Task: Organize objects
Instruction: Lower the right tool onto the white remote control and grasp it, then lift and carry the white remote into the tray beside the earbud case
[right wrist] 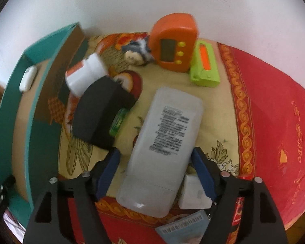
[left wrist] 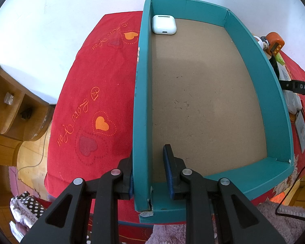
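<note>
Teal box (left wrist: 252,48) wall pinched by shut left tool (left wrist: 150,174), white earbud case (left wrist: 164,24) lying in far corner, seen clearly from left wrist only. Spread wide over grey remote (right wrist: 162,148), right tool (right wrist: 155,158), pads apart from it. Blurred: orange timer (right wrist: 172,42), green case (right wrist: 205,65), black block (right wrist: 99,113) on red bedcover (right wrist: 274,101).

Teal box (left wrist: 254,61) with brown floor, white case (left wrist: 164,24), red heart-patterned cloth (left wrist: 87,93), orange timer (right wrist: 172,42), lime-green block (right wrist: 204,65)

Red bedspread (left wrist: 95,77): teal box (left wrist: 274,105), remote (right wrist: 162,148), timer (right wrist: 172,42).
</note>
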A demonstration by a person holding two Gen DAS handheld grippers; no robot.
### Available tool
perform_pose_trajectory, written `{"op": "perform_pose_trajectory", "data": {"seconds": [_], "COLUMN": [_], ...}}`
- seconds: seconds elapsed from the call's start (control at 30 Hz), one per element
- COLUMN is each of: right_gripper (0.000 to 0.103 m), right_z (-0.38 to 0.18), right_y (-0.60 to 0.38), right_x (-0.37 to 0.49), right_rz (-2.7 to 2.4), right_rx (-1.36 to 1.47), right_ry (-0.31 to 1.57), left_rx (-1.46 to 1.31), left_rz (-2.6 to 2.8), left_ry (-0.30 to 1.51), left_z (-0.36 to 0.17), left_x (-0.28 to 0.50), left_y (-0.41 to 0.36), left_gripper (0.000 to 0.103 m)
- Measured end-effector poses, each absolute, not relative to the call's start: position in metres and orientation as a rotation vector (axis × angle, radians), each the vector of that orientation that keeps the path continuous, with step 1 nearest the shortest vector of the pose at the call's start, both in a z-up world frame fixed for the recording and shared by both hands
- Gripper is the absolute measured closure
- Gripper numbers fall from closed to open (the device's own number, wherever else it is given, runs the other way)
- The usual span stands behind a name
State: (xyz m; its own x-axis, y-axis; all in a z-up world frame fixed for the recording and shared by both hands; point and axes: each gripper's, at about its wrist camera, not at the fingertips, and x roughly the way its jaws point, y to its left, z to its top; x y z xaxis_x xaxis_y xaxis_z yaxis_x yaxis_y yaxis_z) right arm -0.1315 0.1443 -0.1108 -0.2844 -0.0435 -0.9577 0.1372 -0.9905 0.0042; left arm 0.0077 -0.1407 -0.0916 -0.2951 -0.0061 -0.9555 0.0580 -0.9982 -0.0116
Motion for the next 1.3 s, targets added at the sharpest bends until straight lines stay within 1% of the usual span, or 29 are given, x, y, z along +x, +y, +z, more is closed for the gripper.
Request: {"op": "perform_pose_trajectory", "data": {"seconds": [0.03,0.07,0.13,0.27,0.33,0.57,0.8,1.0,1.07,1.3], "right_gripper": [0.044,0.046,0.046,0.047,0.047,0.047,0.047,0.047,0.047,0.047], "right_z": [-0.109,-0.108,-0.108,-0.104,-0.101,-0.084,-0.051,-0.015,0.002,0.008], "right_y": [0.147,0.15,0.154,0.163,0.165,0.161,0.152,0.09,0.104,0.05], "right_x": [-0.133,-0.133,-0.133,-0.132,-0.13,-0.126,-0.128,-0.135,-0.125,-0.134], "right_rz": [-2.436,-2.433,-2.428,-2.418,-2.417,-2.42,-2.435,-2.396,-2.366,-2.252], "right_rx": [1.809,1.807,1.802,1.786,1.772,1.729,1.631,1.502,1.478,1.457], "right_ry": [0.091,0.068,0.043,-0.11,-0.137,-0.141,-0.112,-0.085,-0.07,-0.022], "left_rx": [1.841,1.842,1.842,1.844,1.846,1.846,1.846,1.845,1.846,1.843], "left_rz": [-2.496,-2.496,-2.496,-2.495,-2.496,-2.495,-2.495,-2.496,-2.496,-2.497], "left_ry": [0.067,0.066,0.067,0.071,0.072,0.074,0.074,0.074,0.076,0.079], "left_z": [-0.092,-0.092,-0.092,-0.092,-0.092,-0.091,-0.091,-0.091,-0.091,-0.09], "left_x": [0.008,0.008,0.006,0.006,0.006,0.006,0.006,0.007,0.007,0.008], "left_y": [-0.141,-0.141,-0.141,-0.141,-0.14,-0.14,-0.14,-0.14,-0.141,-0.14], "left_gripper": [0.079,0.079,0.079,0.079,0.079,0.079,0.079,0.079,0.079,0.079]}}
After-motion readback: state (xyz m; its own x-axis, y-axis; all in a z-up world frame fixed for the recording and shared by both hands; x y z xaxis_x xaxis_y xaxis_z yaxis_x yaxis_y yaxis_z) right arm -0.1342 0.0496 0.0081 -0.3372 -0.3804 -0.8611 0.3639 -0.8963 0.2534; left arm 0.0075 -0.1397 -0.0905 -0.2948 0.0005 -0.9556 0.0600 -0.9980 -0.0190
